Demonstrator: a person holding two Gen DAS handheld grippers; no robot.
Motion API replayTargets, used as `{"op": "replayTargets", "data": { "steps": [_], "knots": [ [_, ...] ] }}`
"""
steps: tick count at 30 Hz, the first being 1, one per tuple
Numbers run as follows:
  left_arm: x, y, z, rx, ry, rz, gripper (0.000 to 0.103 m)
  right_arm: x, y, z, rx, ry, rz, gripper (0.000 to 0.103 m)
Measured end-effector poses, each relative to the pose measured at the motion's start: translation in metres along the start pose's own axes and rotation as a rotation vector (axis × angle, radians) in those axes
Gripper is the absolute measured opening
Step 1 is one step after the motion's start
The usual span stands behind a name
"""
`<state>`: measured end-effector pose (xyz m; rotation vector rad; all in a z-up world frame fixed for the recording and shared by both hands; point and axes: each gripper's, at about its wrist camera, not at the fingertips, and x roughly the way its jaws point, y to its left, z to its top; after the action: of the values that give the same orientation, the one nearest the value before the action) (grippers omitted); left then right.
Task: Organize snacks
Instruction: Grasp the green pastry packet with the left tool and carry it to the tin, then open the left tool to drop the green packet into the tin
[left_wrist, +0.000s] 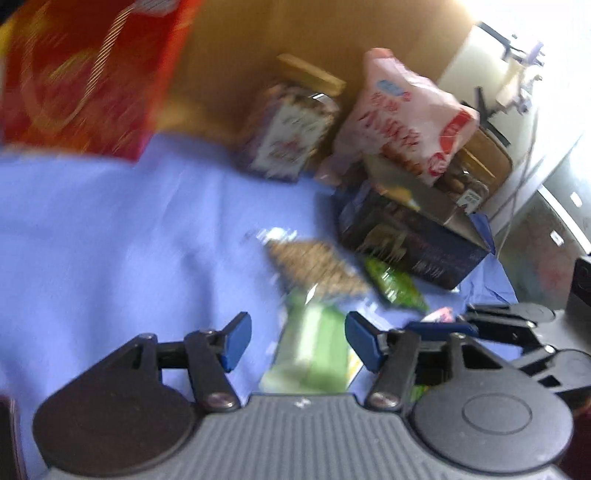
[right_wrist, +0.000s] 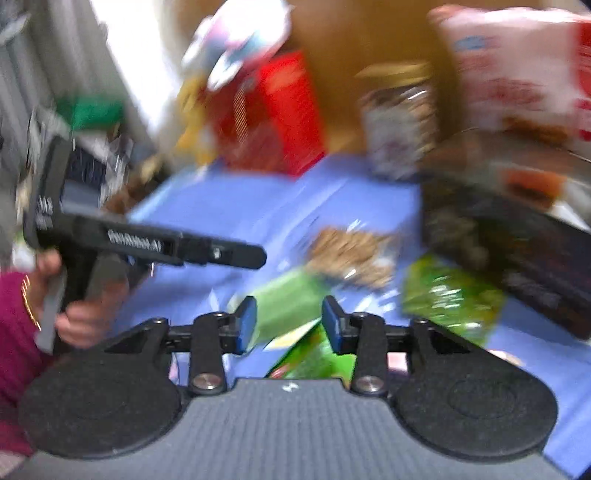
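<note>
While everything's blurry, here's my read:
target: pale green packet (left_wrist: 314, 354) flat on the blue-covered desk (left_wrist: 110, 229)
direction: straight ahead, just past both tips
long axis: roughly along the left hand-held gripper (left_wrist: 298, 341)
left jaws: spread, nothing pinched
right hand-held gripper (right_wrist: 289, 325): spread too, empty, over darker green packs (right_wrist: 314, 360)
nearer: left, I'd guess
</note>
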<state>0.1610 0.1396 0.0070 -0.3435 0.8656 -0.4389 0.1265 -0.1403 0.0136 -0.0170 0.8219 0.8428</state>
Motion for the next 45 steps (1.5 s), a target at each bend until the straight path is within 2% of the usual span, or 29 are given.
{"op": "replayTargets", "data": {
  "steps": [2,6,8,9,11,13,18,20,23,25,31,35,38,41,42,43,45],
  "knots": [
    [-0.009,0.011,-0.015,-0.054,-0.003,-0.047,0.057,0.015,-0.001,0.011,0.009,0.039,-0.001,0.048],
    [-0.023,0.017,-0.043,-0.145,-0.027,-0.171,0.057,0.041,-0.028,0.035,0.163,0.086,0.012,0.047],
    [-0.019,0.015,-0.05,-0.182,-0.019,-0.199,0.057,0.053,-0.038,0.04,0.206,0.108,-0.004,0.046],
    [-0.015,0.015,-0.053,-0.196,-0.023,-0.199,0.057,0.058,-0.042,0.04,0.223,0.119,-0.004,0.045],
    [-0.007,0.018,-0.055,-0.224,-0.031,-0.187,0.055,0.066,-0.047,0.037,0.276,0.163,0.031,0.036],
    [-0.007,0.025,-0.056,-0.257,-0.047,-0.209,0.054,0.063,-0.044,0.029,0.322,0.177,0.081,0.036],
    [-0.015,0.036,-0.061,-0.295,-0.078,-0.206,0.05,0.052,-0.013,0.014,0.273,0.21,0.15,0.039],
    [-0.019,0.037,-0.063,-0.286,-0.096,-0.162,0.039,0.053,-0.006,0.013,0.248,0.212,0.158,0.039],
    [-0.025,0.039,-0.062,-0.296,-0.114,-0.142,0.035,0.053,-0.001,0.013,0.22,0.194,0.153,0.032],
    [-0.032,0.034,-0.055,-0.28,-0.136,-0.128,0.035,0.051,0.002,0.016,0.207,0.17,0.152,0.022],
    [-0.042,-0.002,-0.008,-0.155,-0.193,-0.13,0.035,0.019,-0.011,0.033,0.198,0.022,0.13,0.021],
    [-0.031,-0.041,0.037,-0.038,-0.235,-0.178,0.035,-0.007,-0.035,0.046,0.205,-0.086,0.076,0.021],
    [-0.009,-0.071,0.073,0.035,-0.242,-0.227,0.035,-0.02,-0.056,0.054,0.223,-0.133,0.014,0.02],
    [0.023,-0.095,0.101,0.069,-0.201,-0.284,0.035,-0.031,-0.077,0.06,0.242,-0.173,-0.032,0.02],
    [0.035,-0.102,0.108,0.078,-0.184,-0.291,0.033,-0.033,-0.083,0.063,0.246,-0.185,-0.05,0.016],
    [0.047,-0.109,0.114,0.088,-0.165,-0.303,0.031,-0.035,-0.089,0.065,0.25,-0.197,-0.061,0.006],
    [0.067,-0.12,0.123,0.106,-0.157,-0.271,0.031,-0.04,-0.104,0.07,0.264,-0.218,-0.104,0.006]
  ]
}}
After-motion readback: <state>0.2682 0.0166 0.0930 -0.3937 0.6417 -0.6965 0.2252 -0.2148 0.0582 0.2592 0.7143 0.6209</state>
